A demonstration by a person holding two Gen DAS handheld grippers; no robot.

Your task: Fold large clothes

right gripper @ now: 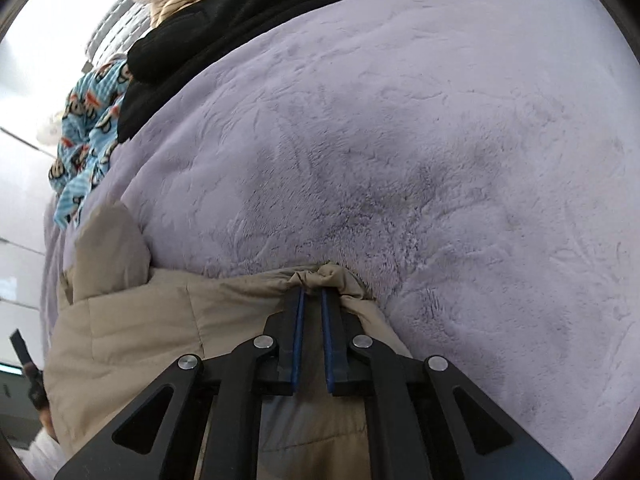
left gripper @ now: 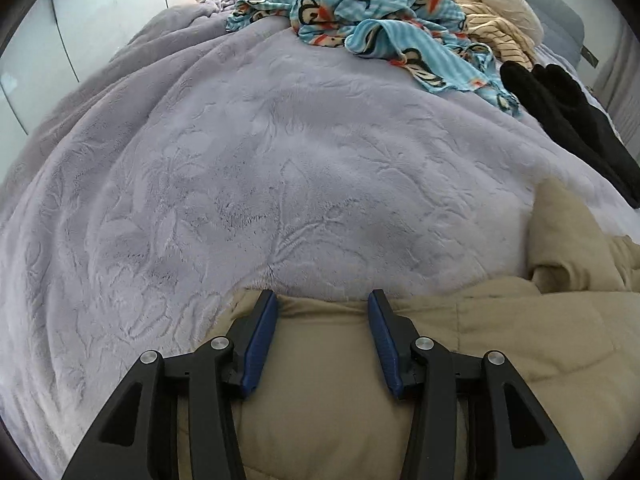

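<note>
Lavender plush bedspread with an embossed leaf pattern covers the bed and serves as the work surface; pale wardrobe panels stand behind it.

The task's thing is a beige quilted jacket. It lies at the near edge of the bed, directly under both tools, with its far hem running crosswise from one tool to the other. That hem line is the long axis relevant to the fold. One loose beige part rises at the jacket's end in the left-wrist view; whether it is a sleeve or a hood cannot be told.

The right gripper has its blue pads pressed together on a bunched corner of the hem, and the fabric puckers around the tips. The left gripper straddles the same hem farther along, its pads part-spread with puffy fabric bulging between them. Whether those pads actually press the fabric cannot be told.

Judgement: both tools sit on the same edge, neither nearer, so the coming move likely turns on carrying this hem along the jacket's length while keeping it taut.

Farther up the bed lie a black garment, a blue monkey-print fleece and a cream striped garment, all well apart from the jacket.
</note>
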